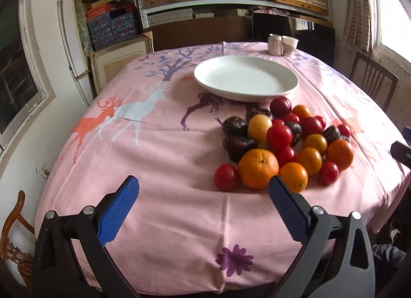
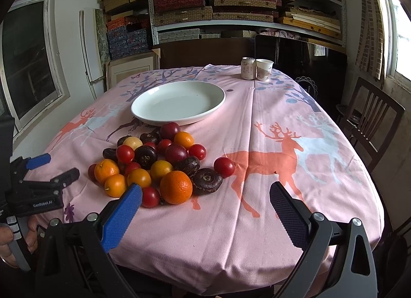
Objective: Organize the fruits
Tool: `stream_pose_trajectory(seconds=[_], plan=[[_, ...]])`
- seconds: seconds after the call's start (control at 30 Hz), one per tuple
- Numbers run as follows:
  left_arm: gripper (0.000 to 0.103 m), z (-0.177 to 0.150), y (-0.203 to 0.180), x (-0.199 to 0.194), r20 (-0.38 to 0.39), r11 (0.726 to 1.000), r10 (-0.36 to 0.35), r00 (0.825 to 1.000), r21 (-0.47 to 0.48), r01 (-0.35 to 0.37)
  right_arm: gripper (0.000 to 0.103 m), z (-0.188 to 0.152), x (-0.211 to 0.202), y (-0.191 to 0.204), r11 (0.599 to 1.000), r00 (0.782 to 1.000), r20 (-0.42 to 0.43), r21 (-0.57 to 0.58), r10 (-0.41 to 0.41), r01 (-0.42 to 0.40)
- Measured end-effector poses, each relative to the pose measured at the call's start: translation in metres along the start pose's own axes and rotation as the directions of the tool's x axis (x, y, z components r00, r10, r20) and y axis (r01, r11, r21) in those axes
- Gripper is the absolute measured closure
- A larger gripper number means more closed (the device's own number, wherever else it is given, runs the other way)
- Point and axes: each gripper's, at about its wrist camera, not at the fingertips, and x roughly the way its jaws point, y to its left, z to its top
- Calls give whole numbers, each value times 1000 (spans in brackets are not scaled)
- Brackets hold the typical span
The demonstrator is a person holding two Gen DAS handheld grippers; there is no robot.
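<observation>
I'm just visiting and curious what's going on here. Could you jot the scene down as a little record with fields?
surface: table with pink deer-print tablecloth
plate: white plate, nothing on it, just behind the fruit
fruit: heap of fruit on the cloth, none on the plate
far end: can beside paper cup
left gripper: open, holding nothing
right gripper: open, holding nothing

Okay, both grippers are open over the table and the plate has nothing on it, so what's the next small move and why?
Probably ease the right gripper forward and left onto the big orange at the pile's near edge. Its jaws stand wide, the orange sits just ahead with nothing stacked on it, and the white plate behind the pile holds nothing. The left gripper could wait.
</observation>
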Motion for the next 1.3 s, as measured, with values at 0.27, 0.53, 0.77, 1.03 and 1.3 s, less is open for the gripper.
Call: stream_pose_trajectory(seconds=[0.27,0.53,0.77,1.03,1.3], plan=[[4,-6,-11,34,-31,996,14,999,88,-11,3,-3,10,-6,1000,999,-31,6,7,-7],[44,-7,-3,47,-69,987,-18,997,158,29,3,-4,21,-23,998,998,-58,55,10,-6],[46,1,-5,57,-29,979,-63,998,192,68,3,-6,32,-26,998,996,-81,63,23,-18],[77,-2,-14,64,-7,952,-174,985,255,170,3,-7,34,-36,994,995,-92,104,29,-19],[76,-4,-2,49,9,962,-214,977,178,209,3,-7,45,-39,996,994,-104,86,17,-8]])
